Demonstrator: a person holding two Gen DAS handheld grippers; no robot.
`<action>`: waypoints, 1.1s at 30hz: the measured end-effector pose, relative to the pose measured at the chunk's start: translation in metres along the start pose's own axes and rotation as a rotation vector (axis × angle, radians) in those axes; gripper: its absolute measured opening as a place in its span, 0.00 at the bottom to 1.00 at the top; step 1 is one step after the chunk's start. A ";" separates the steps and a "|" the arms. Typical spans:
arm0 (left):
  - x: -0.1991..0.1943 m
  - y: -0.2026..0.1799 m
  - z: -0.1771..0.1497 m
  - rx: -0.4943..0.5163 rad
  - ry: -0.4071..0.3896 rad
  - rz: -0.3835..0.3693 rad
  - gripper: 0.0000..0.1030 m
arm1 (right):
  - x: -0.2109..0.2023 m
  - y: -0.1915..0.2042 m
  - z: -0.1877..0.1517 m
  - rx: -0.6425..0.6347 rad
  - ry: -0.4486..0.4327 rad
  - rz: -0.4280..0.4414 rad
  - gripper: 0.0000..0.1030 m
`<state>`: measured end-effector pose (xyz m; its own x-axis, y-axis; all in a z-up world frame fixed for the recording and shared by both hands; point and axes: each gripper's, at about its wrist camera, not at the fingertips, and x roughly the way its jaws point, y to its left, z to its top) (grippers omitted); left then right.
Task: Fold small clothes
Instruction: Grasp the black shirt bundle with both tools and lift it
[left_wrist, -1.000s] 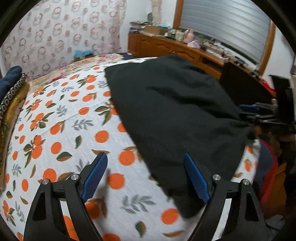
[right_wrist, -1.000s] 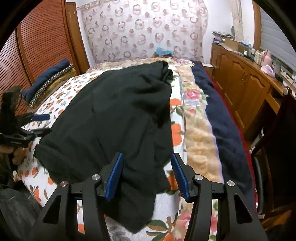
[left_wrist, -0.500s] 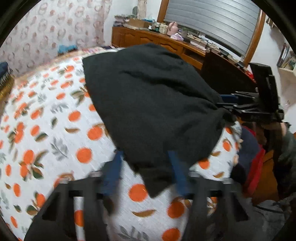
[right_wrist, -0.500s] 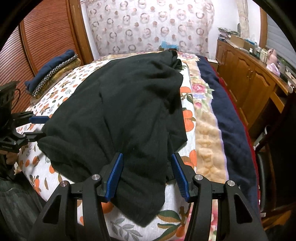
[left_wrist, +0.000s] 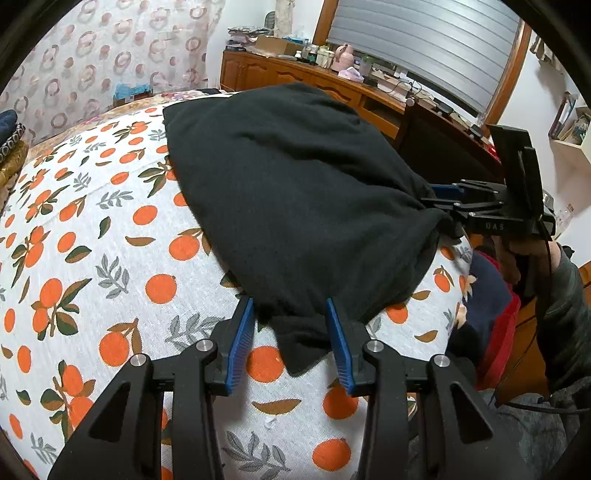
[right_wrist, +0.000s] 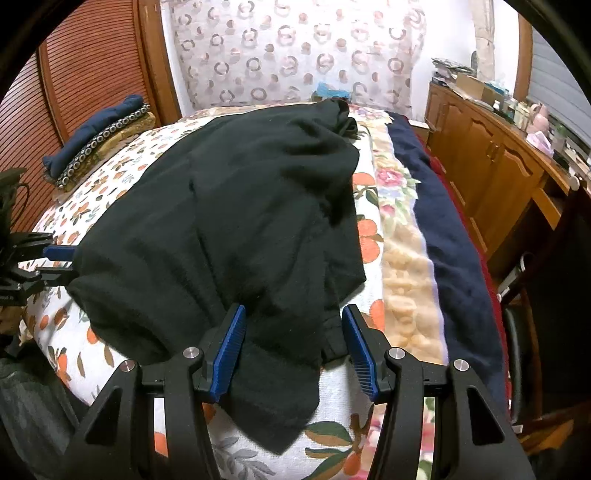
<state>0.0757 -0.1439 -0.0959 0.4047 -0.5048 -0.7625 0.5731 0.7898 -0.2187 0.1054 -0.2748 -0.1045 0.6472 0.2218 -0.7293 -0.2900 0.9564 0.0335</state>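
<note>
A black garment (left_wrist: 295, 184) lies spread on a bed with an orange-print sheet (left_wrist: 92, 240). In the left wrist view its near corner is bunched between the blue pads of my left gripper (left_wrist: 289, 301), whose jaws have narrowed onto the cloth. The right wrist view shows the same gripper (right_wrist: 59, 262) pinching the garment's left corner. My right gripper (right_wrist: 293, 308) is shut on the garment (right_wrist: 240, 221) at its other near corner. From the left wrist view the cloth is drawn to a point at the right gripper (left_wrist: 439, 206). The garment's far end is rumpled.
A folded stack of clothes (right_wrist: 99, 140) sits at the bed's far left. A navy blanket (right_wrist: 450, 236) and a floral strip run along the right side. Wooden cabinets (right_wrist: 480, 155) with clutter line the wall. A gloved hand (left_wrist: 517, 254) holds the right gripper.
The left gripper moved in over the garment's near corner and its jaws narrowed from wide open onto the cloth. The right gripper kept its grip and place.
</note>
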 end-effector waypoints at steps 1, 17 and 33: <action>0.000 0.000 0.000 0.001 -0.001 -0.004 0.40 | -0.001 0.000 -0.001 -0.001 -0.004 0.006 0.53; -0.040 0.003 0.028 -0.018 -0.155 -0.085 0.08 | -0.026 -0.005 0.001 0.028 -0.101 0.133 0.12; -0.039 0.064 0.123 -0.096 -0.267 -0.036 0.08 | -0.043 -0.028 0.075 0.046 -0.284 0.153 0.11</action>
<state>0.1844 -0.1162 -0.0051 0.5662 -0.5969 -0.5684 0.5252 0.7927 -0.3094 0.1381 -0.2970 -0.0229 0.7714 0.4011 -0.4941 -0.3709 0.9142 0.1631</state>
